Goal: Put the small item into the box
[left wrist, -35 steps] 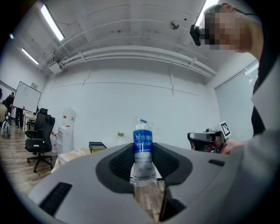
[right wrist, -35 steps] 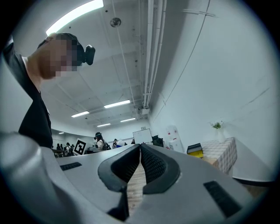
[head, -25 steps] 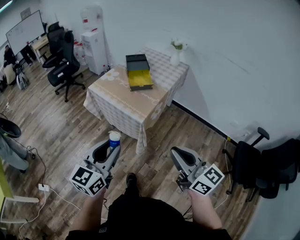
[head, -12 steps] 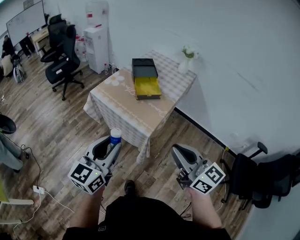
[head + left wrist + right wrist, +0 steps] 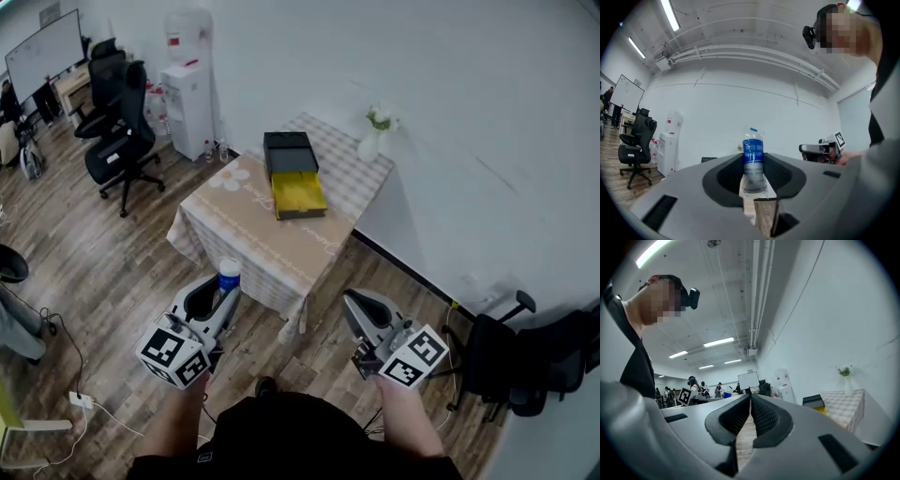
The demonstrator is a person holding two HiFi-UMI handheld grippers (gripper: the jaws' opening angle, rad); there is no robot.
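Small bottle (image 5: 229, 277), where was it when you looked?

It was upright in the left gripper (image 5: 221, 298), cap up. The jaws were closed on its lower body and held fairly wide by it. The person stood on the wood floor, short of the table (image 5: 262, 234), with the gripper held out level.

And the other tool?

The right gripper (image 5: 358, 307) was empty, with its jaws pressed together and nothing between them. It was level too, off to the side.

So the box was still some way off?

Yes. The box (image 5: 289, 150) sat well apart from both grippers, on the far half of the table. It was black, with a yellow part (image 5: 299, 192) lying open toward the near side. I couldn't tell whether that was a drawer or a lid.

How would you have told them to do it?

I'd have said to come in square to the near edge and keep the bottle vertical, so it wouldn't pivot in the pads. The grip looked low on it, so a quick swing might have tipped it. I'd have carried it above the cloth, not dragged it, and stayed clear of the vase (image 5: 369, 145) at the far corner. I'd have lowered it well inside the open yellow part and only then let the jaws part. The free gripper could have steadied the box if it slid.
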